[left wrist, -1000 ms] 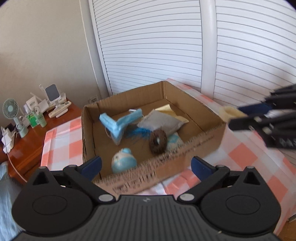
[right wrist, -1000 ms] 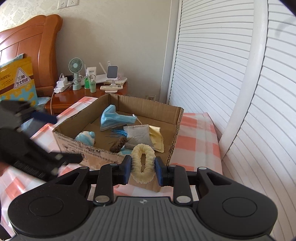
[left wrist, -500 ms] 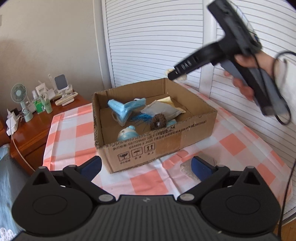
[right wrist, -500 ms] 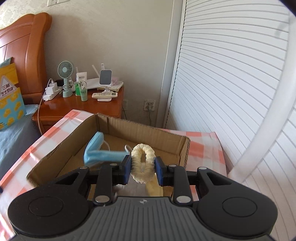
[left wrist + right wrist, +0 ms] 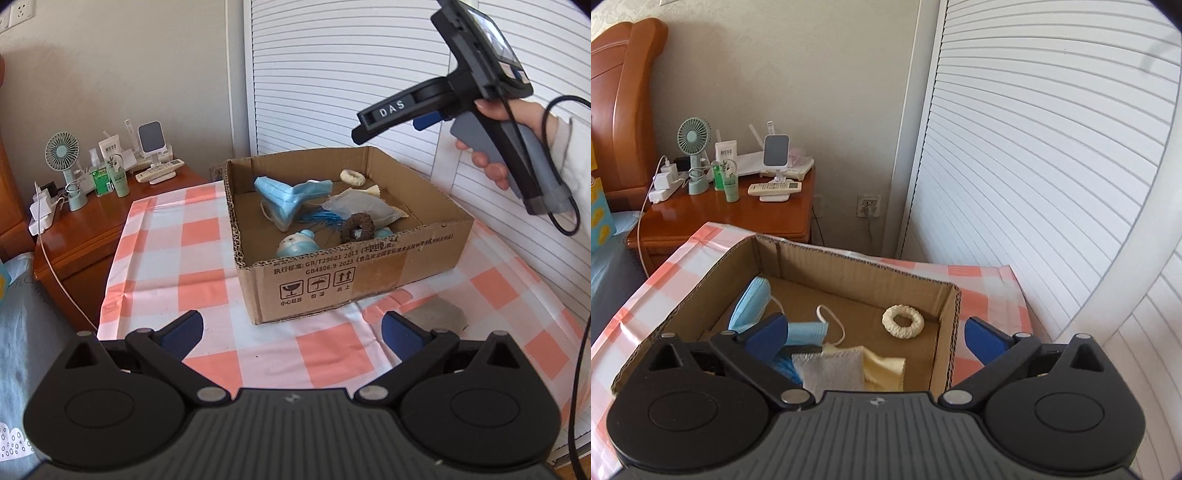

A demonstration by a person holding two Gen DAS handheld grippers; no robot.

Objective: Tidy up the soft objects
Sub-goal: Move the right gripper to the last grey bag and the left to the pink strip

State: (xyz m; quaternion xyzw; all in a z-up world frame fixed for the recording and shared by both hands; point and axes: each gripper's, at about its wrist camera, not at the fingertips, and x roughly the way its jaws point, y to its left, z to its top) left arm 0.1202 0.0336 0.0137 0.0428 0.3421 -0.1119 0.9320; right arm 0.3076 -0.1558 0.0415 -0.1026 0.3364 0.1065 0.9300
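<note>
Bedside stuff mostly. There's a wooden nightstand (image 5: 768,218) left of the checked tablecloth (image 5: 177,236), and it's pretty cluttered: a little mint desk fan (image 5: 694,138), a green bottle (image 5: 730,186), a white tube (image 5: 725,151), a phone stand (image 5: 776,150) and a white remote (image 5: 774,188) lying flat in front of that. A white charger (image 5: 663,182) sits at the near-left edge with its cable hanging over the side. Behind it all, an orange wooden headboard (image 5: 631,92), a wall socket (image 5: 868,206) low down, and white louvred doors (image 5: 1034,166) on the right.
</note>
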